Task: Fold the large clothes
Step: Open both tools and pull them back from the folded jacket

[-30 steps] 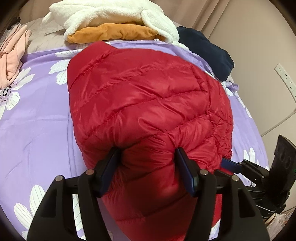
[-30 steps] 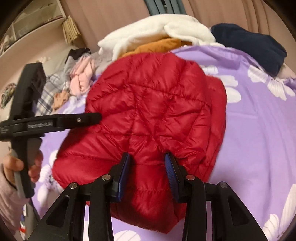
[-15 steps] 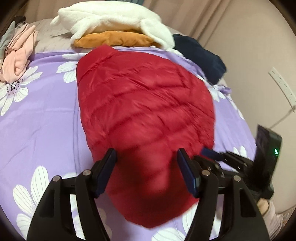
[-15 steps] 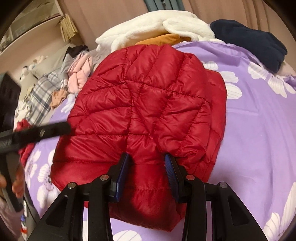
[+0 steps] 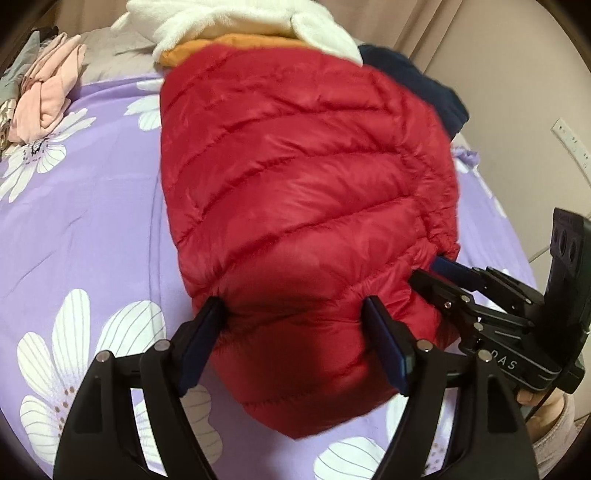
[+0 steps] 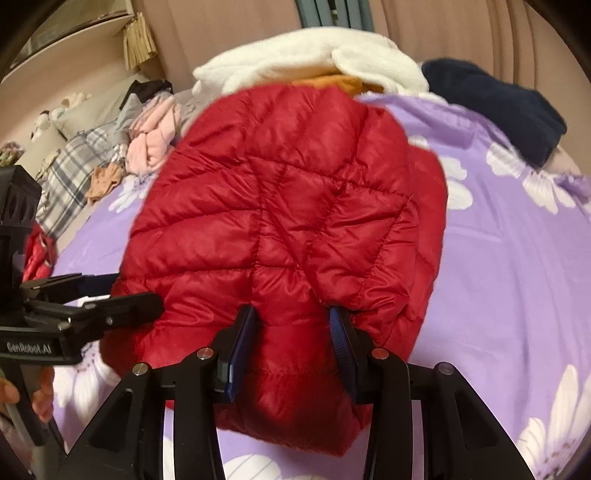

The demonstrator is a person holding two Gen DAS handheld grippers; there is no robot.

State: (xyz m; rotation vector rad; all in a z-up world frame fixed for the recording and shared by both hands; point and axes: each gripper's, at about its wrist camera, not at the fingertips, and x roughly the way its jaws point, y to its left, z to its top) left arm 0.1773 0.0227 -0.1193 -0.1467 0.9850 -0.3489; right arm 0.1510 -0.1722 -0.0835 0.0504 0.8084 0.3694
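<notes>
A red puffer jacket (image 5: 295,166) lies folded into a thick bundle on the purple flowered bedspread (image 5: 74,221). My left gripper (image 5: 291,310) straddles its near hem. The jaws are opening, but both pads still dent the puffy fabric between them. My right gripper (image 6: 291,314) is shut on a narrower pinch of the same jacket (image 6: 280,206) at its near edge. Each gripper shows in the other's view: the right one (image 5: 430,271) at the jacket's right corner, the left one (image 6: 136,291) at its left side.
A white fleece (image 5: 240,18) over an orange garment (image 5: 229,42) is piled just behind the jacket. A navy garment (image 5: 417,88) lies at the back right and pink clothes (image 5: 48,96) at the back left. Plaid cloth (image 6: 70,166) lies beyond. A wall socket (image 5: 570,140) is at right.
The left jaws have spread wider around the jacket's hem, and the left gripper has shifted along the near edge. The right gripper keeps the same pinch and has barely moved.
</notes>
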